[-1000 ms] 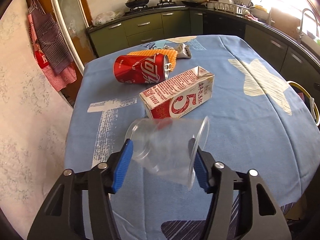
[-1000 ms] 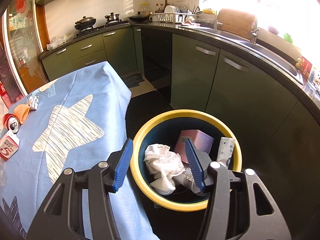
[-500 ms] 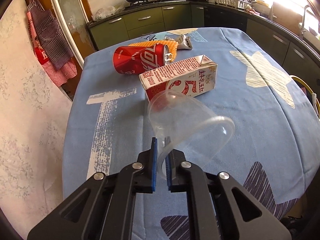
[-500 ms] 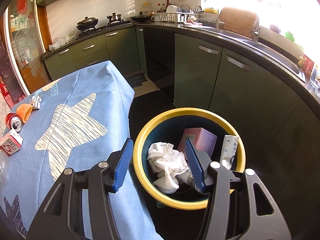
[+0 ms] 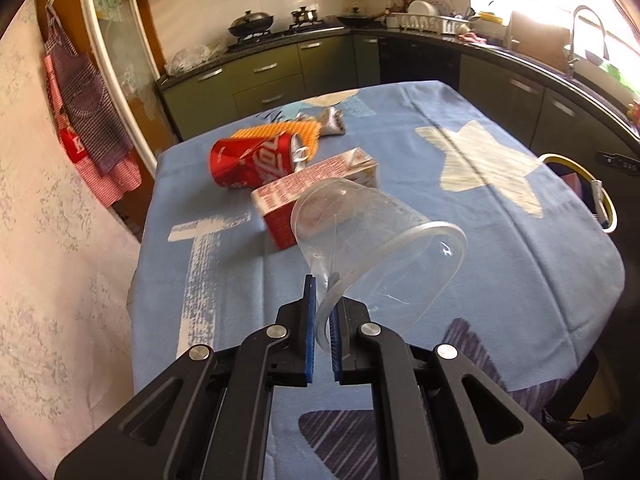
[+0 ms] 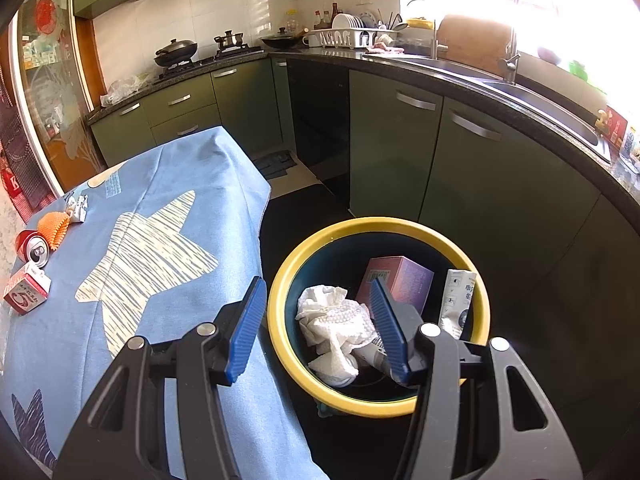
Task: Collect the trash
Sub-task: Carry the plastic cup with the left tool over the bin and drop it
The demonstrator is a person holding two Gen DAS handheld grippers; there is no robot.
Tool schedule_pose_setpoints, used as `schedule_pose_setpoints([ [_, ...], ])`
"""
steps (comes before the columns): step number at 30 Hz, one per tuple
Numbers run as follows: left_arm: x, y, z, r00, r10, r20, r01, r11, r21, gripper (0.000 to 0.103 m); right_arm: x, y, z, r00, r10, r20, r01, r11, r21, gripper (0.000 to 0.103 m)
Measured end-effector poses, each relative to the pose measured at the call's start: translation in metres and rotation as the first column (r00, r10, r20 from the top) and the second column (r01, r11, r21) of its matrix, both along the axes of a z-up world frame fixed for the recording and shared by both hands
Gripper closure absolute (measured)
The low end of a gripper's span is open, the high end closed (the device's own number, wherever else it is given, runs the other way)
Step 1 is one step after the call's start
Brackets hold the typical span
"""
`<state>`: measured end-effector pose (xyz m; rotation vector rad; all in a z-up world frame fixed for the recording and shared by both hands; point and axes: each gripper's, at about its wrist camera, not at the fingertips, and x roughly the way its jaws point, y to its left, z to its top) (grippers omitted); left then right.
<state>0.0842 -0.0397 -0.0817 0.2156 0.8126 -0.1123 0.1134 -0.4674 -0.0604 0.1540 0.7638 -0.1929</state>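
My left gripper (image 5: 322, 294) is shut on the rim of a clear plastic cup (image 5: 372, 236), which hangs tilted above the blue tablecloth (image 5: 480, 240). Beyond the cup lie a red and white milk carton (image 5: 280, 200), a dented red cola can (image 5: 248, 158), an orange ridged piece (image 5: 276, 130) and a crumpled silver wrapper (image 5: 330, 122). My right gripper (image 6: 318, 294) is open with nothing between its fingers, over the near rim of a yellow-rimmed trash bin (image 6: 340, 228). In the bin lie crumpled white paper (image 6: 336, 320), a purple box (image 6: 404, 280) and a white packet (image 6: 458, 300).
The bin (image 5: 600, 200) stands on the dark floor just off the table's right edge. Green kitchen cabinets (image 6: 440, 152) curve around behind, with a sink (image 6: 540, 104) and stove (image 6: 180, 52) on the counter. A wall (image 5: 48, 280) runs along the table's left side.
The left gripper's jaws closed from around the cup's body onto its rim, then lifted the cup off the tablecloth. The right gripper stayed open over the bin.
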Motion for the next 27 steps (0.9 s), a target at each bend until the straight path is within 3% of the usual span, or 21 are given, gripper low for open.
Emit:
schedule_pose_setpoints([
  [5,0.004,-0.033,0.013,0.994,-0.111,0.019,0.111,0.993,-0.026,0.096,-0.009,-0.014,0.0,0.999,-0.038,0.006,0.038,0.999,0.005,0.051],
  [10,0.02,-0.091,0.026,0.961,-0.276,0.029,0.277,0.957,-0.082,0.096,-0.025,-0.037,0.001,0.995,-0.099,0.017,0.099,0.995,0.016,0.051],
  [14,0.033,-0.154,0.033,0.906,-0.422,0.034,0.423,0.901,-0.095,0.096,-0.042,-0.067,0.002,0.985,-0.172,0.029,0.171,0.985,0.026,0.051],
  [21,0.064,-0.287,0.028,0.776,-0.63,-0.029,0.623,0.773,-0.117,0.096,-0.064,-0.114,-0.007,0.964,-0.266,0.026,0.264,0.963,0.059,0.051],
  [25,0.09,-0.356,0.014,0.728,-0.68,-0.081,0.668,0.731,-0.136,0.096,-0.074,-0.138,-0.017,0.951,-0.308,0.002,0.307,0.948,0.081,0.051],
  [27,0.104,-0.383,0.004,0.725,-0.68,-0.109,0.667,0.733,-0.134,0.096,-0.08,-0.147,-0.021,0.947,-0.321,-0.005,0.32,0.943,0.086,0.051],
])
